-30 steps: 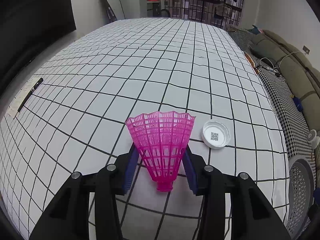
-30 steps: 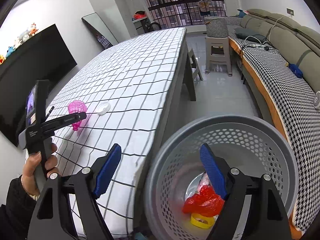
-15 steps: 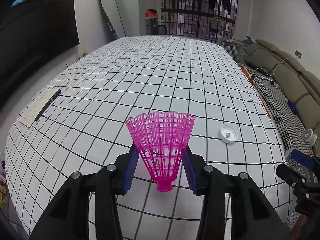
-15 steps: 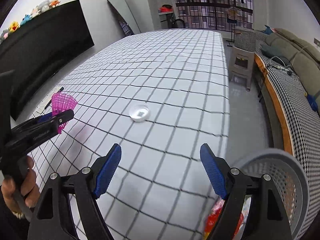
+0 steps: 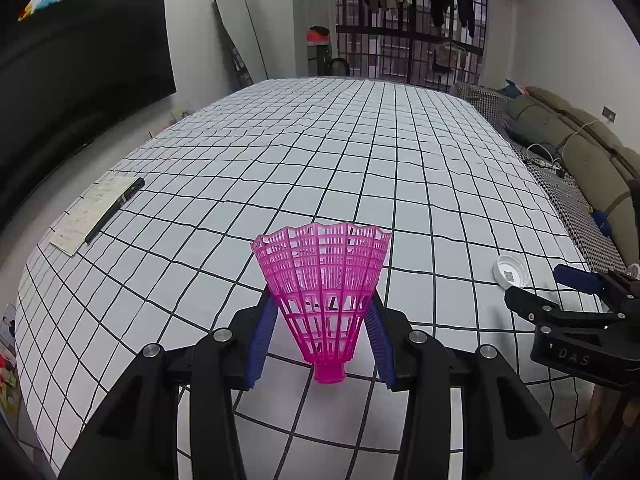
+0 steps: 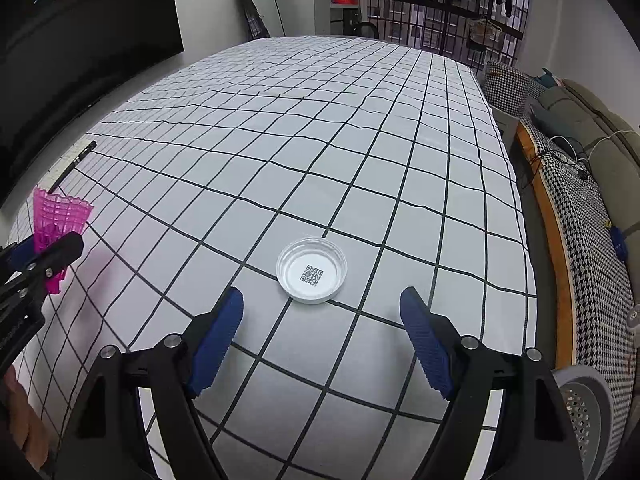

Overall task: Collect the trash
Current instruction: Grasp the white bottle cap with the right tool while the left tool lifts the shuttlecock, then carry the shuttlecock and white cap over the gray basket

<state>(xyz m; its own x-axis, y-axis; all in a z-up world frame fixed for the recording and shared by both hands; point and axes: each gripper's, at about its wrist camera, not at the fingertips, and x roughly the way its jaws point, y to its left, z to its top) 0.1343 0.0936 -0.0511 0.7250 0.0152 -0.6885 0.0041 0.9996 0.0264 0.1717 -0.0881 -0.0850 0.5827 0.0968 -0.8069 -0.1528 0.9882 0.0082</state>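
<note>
The pink shuttlecock (image 5: 322, 292) is made of translucent, glossy plastic moulded into an open lattice. The surface (image 6: 360, 140) is covered by a matt white cloth printed with a black grid, slightly wrinkled in places. The round lid (image 6: 311, 270) is seen as smooth white plastic with a shiny rim and a printed code. The left gripper (image 5: 320, 340) is built of matt black plastic with bright metal screws, and its blue pads (image 5: 262, 336) are finely ribbed. The basket (image 6: 584, 412) is of grey perforated plastic.

A black pen (image 5: 114, 210) lies on a paper sheet (image 5: 90, 216) at the left edge of the grid-patterned tablecloth (image 5: 320, 152). A sofa (image 5: 580, 148) with a houndstooth cover stands right of the table, and a mirror (image 5: 240, 52) leans against the far wall.
</note>
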